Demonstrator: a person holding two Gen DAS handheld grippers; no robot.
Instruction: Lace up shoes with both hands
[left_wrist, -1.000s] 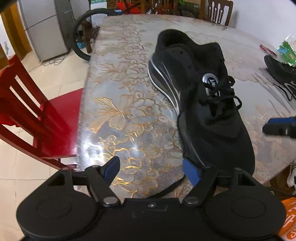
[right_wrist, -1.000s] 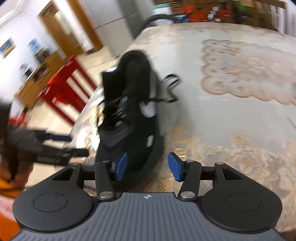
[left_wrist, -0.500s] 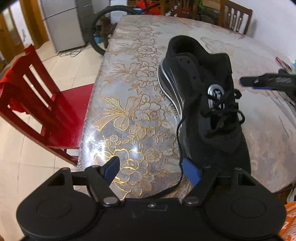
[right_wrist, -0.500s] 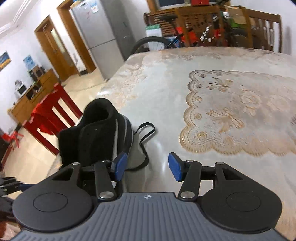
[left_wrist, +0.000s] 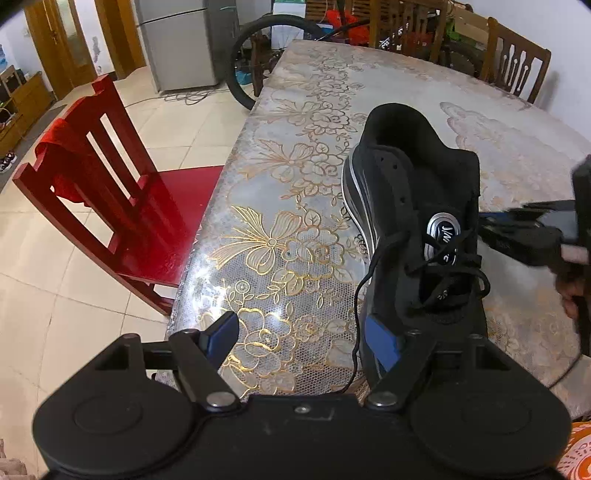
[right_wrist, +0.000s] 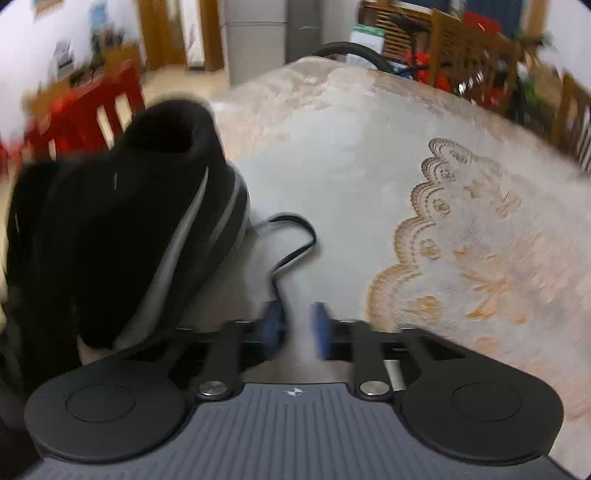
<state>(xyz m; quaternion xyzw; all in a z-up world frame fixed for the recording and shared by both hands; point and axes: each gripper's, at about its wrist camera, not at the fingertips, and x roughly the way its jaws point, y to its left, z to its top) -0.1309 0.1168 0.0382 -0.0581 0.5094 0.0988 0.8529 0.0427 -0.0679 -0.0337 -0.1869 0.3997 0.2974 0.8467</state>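
A black sneaker (left_wrist: 417, 206) with loosely threaded laces stands on the table, its toe towards me. My left gripper (left_wrist: 301, 336) hangs open over the table's near edge, left of the toe. One loose lace end (left_wrist: 358, 295) trails from the shoe's left side down between its fingers, close to the right pad (left_wrist: 380, 339). My right gripper (right_wrist: 295, 323) is on the shoe's (right_wrist: 147, 221) other side, with its jaws closing. A gap still shows between them. The other lace end (right_wrist: 295, 251) loops on the table and runs to its left pad (right_wrist: 273, 321). The right gripper (left_wrist: 491, 225) looks blurred in the left wrist view.
The table (left_wrist: 295, 147) has a shiny gold floral cover with a lace-pattern mat (right_wrist: 461, 240) at the right. A red chair (left_wrist: 110, 206) stands by the table's left edge. Wooden chairs (left_wrist: 513, 62), a bicycle wheel (left_wrist: 251, 55) and a fridge (left_wrist: 177, 40) are at the far end.
The right gripper's jaws have drawn much closer together, and it has swung down beside the shoe's right side to the looped lace. The left gripper has risen slightly and rolled, and it is still open.
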